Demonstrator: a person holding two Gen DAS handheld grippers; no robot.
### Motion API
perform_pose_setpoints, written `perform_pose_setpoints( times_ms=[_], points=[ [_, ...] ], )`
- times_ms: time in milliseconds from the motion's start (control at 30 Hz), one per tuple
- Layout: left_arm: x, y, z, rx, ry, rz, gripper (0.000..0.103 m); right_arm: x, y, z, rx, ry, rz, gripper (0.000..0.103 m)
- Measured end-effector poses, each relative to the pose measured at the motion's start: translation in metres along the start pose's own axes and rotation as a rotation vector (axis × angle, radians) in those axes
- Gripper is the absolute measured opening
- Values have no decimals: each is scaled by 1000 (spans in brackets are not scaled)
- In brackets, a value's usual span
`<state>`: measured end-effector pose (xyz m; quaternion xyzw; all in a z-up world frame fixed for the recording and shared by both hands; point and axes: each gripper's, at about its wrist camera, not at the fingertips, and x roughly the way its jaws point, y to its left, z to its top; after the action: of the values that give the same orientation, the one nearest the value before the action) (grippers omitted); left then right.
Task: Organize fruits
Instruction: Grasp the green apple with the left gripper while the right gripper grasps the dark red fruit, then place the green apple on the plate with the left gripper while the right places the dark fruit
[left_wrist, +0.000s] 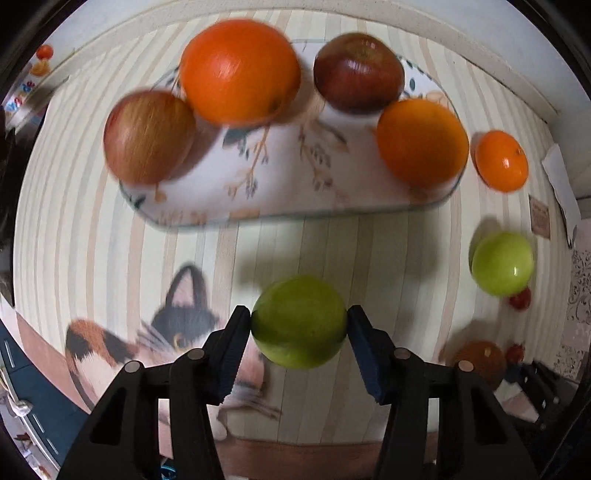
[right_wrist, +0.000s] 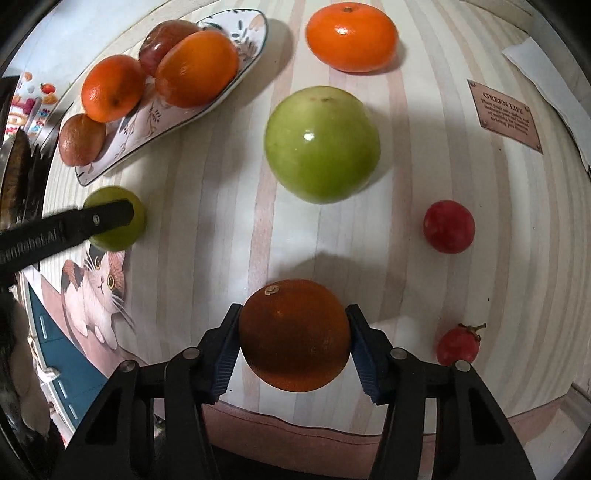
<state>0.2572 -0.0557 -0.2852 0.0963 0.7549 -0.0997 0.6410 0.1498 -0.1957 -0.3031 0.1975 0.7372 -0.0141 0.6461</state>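
My left gripper (left_wrist: 299, 325) is shut on a small green apple (left_wrist: 299, 321), held just short of the patterned plate (left_wrist: 295, 184). The plate holds a red-yellow apple (left_wrist: 149, 136), an orange (left_wrist: 240, 70), a dark red apple (left_wrist: 358, 72) and another orange (left_wrist: 423, 142). My right gripper (right_wrist: 293, 338) is shut on a dark orange fruit (right_wrist: 293, 334) above the striped mat. In the right wrist view a big green apple (right_wrist: 321, 144) lies ahead, a tangerine (right_wrist: 351, 37) beyond it, and the left gripper's finger (right_wrist: 92, 221) covers the small green apple (right_wrist: 118, 236).
Two small red fruits (right_wrist: 448, 226) (right_wrist: 458, 345) lie on the mat to the right. A brown label plate (right_wrist: 506, 114) and white paper (right_wrist: 546, 85) sit at the far right. A cat picture (right_wrist: 98, 288) marks the mat's left front. The table's front edge (right_wrist: 295, 421) is close below.
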Motion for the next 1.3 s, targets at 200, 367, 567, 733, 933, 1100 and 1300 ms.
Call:
perform_pose_setpoints(
  times_ms=[200,367,567,733,933,1100,1300],
  points=[
    [-4,22,-42,-51,31,-28,52,-5,20,2,-56,-5,45,58],
    [-2,39,-63,-114,42,-57,52,6,37,5,-101,19,44,57],
    [-7,51,-70,-164,34,-62,52,13,49,8,-130,38,45,57],
    [-28,73,-46,-192,-6,-95,52,-5,57,17,-149,-9,71,57],
    [-71,86,-2,-217,-73,-165,52,-41,82,58,-189,-110,124,57],
    [-82,92,46,-229,-92,-171,52,-45,104,99,-191,-175,151,57],
    [-60,92,87,-237,-41,-152,52,-23,121,132,-181,-172,154,57]
  ],
)
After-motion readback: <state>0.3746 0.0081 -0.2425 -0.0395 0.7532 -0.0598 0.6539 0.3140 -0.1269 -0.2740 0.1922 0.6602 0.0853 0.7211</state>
